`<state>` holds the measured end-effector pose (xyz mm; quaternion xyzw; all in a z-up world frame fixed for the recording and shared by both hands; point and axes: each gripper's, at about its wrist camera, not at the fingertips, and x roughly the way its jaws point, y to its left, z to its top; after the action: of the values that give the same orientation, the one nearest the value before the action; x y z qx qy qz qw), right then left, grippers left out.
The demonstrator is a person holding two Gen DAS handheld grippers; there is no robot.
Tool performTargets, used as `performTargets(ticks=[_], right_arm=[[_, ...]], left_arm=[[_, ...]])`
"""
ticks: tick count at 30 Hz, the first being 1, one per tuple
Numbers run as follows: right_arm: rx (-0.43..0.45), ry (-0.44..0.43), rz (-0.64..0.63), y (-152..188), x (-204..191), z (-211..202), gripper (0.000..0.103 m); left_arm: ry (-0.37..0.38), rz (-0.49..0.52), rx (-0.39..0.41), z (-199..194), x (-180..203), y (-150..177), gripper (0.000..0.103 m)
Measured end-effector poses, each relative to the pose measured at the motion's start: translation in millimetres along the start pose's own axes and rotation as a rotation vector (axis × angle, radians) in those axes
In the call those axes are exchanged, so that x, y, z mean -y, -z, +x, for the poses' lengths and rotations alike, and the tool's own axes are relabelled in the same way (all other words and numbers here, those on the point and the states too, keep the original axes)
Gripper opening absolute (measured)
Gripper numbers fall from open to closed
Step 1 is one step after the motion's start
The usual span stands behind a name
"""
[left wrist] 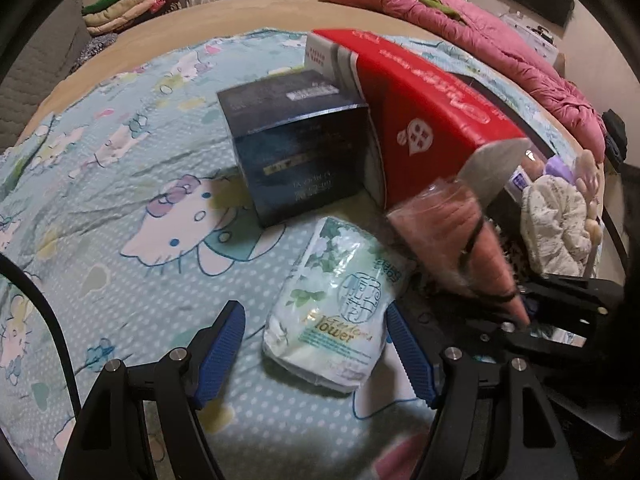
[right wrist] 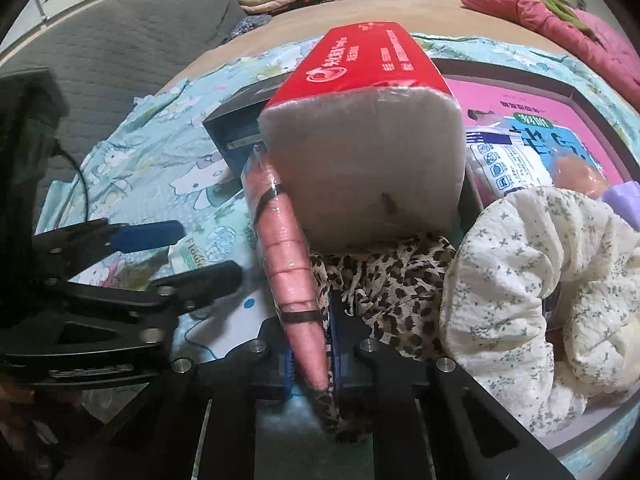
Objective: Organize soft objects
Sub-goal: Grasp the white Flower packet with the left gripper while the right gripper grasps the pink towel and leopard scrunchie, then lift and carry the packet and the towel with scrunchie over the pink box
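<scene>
On a bed spread with a cartoon-cat sheet (left wrist: 120, 168), my right gripper (right wrist: 314, 360) is pinched tight on the narrow end of a pink wrapped bundle (right wrist: 286, 256), a tapering plastic-covered roll banded with dark ties; a strip of leopard-print cloth (right wrist: 392, 284) also shows between its blue pads, though I cannot tell whether that is clamped as well. The bundle slants up against the white end of a red tissue pack (right wrist: 364, 176), which lies tilted with its far end raised over a dark blue box (left wrist: 300, 140). My left gripper (left wrist: 316, 344) stands wide open, its blue fingers (left wrist: 222, 352) set either side of a white floral tissue packet (left wrist: 336, 308) lying flat on the sheet; the fingers appear clear of it, nothing held. That packet sits just in front of the dark box and beside the pink bundle. To the right, a cream flowered cloth (right wrist: 528, 292) is bunched next to the leopard print, in front of a pink-lined tray (right wrist: 520, 100) that holds a blue-and-white packet (right wrist: 520, 148). Across the mattress lie a pink quilt (left wrist: 460, 28) and a stack of folded clothes (left wrist: 120, 8).
</scene>
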<state>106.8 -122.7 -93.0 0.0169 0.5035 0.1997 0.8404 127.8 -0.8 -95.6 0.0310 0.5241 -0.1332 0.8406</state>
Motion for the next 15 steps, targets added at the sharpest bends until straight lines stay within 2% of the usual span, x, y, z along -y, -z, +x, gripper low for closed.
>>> performTargets(ticks=[2, 4, 8, 10, 15], right_arm=[[0.013, -0.007, 0.004, 0, 1, -4, 0.011], [0.021, -0.012, -0.001, 0, 1, -7, 0.011], [0.039, -0.022, 0.006, 0, 0, -13, 0.011], [0.049, -0.036, 0.006, 0, 0, -16, 0.011], [0.092, -0.055, 0.004, 0, 2, -33, 0.011]], left_arm=[[0.012, 0.007, -0.004, 3, 1, 0, 0.073], [0.025, 0.008, -0.005, 4, 2, 1, 0.061], [0.082, -0.053, 0.0, 3, -7, 2, 0.051], [0.114, -0.081, 0.014, -1, -13, 1, 0.042], [0.121, -0.093, 0.057, -16, -15, 3, 0.042]])
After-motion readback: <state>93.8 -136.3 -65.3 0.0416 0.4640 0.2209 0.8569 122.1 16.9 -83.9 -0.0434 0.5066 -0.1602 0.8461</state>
